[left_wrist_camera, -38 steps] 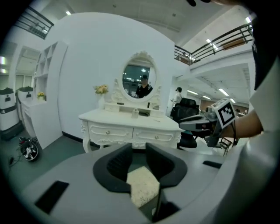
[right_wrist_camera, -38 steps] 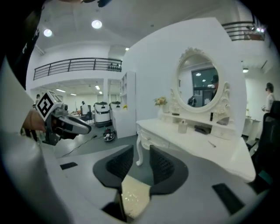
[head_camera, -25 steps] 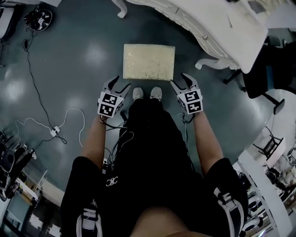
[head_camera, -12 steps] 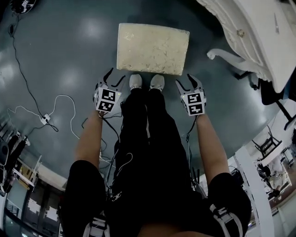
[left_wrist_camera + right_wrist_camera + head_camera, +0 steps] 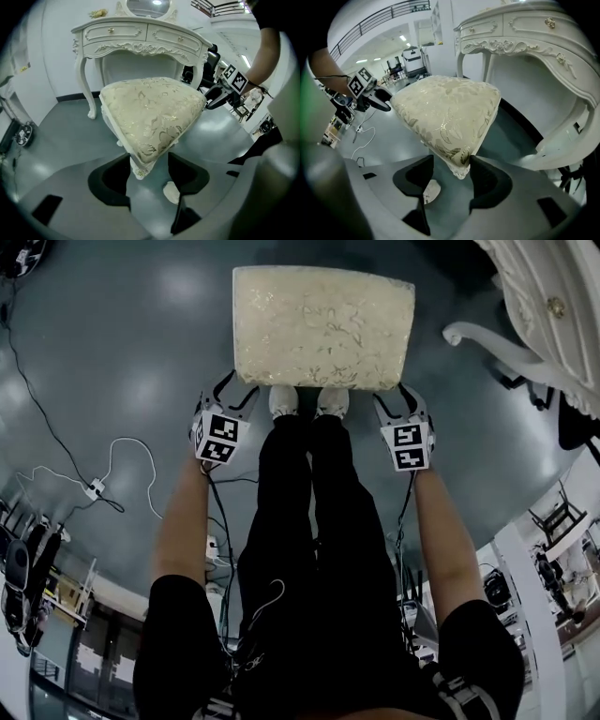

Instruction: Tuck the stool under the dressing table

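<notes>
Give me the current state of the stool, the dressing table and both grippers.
stool: upright on the floor, in front of the table, not yet tucked under.
dressing table: standing, both drawers shut, space beneath it free.
left gripper: jaws apart, straddling a near corner of the seat, not clamped.
right gripper: jaws apart, around the other near corner, not clamped.
</notes>
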Available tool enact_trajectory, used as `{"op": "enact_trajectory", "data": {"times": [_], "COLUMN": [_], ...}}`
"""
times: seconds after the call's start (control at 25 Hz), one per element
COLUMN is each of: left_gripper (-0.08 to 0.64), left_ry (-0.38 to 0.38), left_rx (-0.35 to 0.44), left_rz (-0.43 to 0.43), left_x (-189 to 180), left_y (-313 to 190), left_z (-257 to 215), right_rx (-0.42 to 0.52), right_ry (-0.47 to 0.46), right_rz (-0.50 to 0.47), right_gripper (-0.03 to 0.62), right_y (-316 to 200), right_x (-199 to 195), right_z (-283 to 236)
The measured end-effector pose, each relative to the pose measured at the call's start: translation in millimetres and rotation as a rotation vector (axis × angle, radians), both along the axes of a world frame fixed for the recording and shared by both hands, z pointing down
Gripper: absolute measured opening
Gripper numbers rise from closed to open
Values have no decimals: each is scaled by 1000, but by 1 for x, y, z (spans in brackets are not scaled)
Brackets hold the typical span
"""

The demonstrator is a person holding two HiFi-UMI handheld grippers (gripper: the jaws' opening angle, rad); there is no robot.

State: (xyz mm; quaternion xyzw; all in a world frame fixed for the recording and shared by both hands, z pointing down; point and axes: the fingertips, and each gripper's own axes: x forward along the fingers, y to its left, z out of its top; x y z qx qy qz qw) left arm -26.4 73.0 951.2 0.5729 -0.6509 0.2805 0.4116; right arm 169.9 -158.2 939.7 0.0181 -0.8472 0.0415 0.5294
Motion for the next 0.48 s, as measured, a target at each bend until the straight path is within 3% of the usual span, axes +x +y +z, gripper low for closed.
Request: {"op": "enact_trajectory", "data": {"times": [0.08, 0.48], "left_gripper": [236, 264], "left_ry": [-7, 36], "left_rx": [7, -22], "left_rz": [24, 87], "left_x": [-6, -14], "left_y": [0, 2], "left_z": [4, 8], "right_rx": [17, 64], "right_ry": [-10, 21], "right_rz": [24, 48], "right_gripper": [221, 218], "right_y": [-4, 1], "right_x": [-4, -11], "right_z": [2, 3]}}
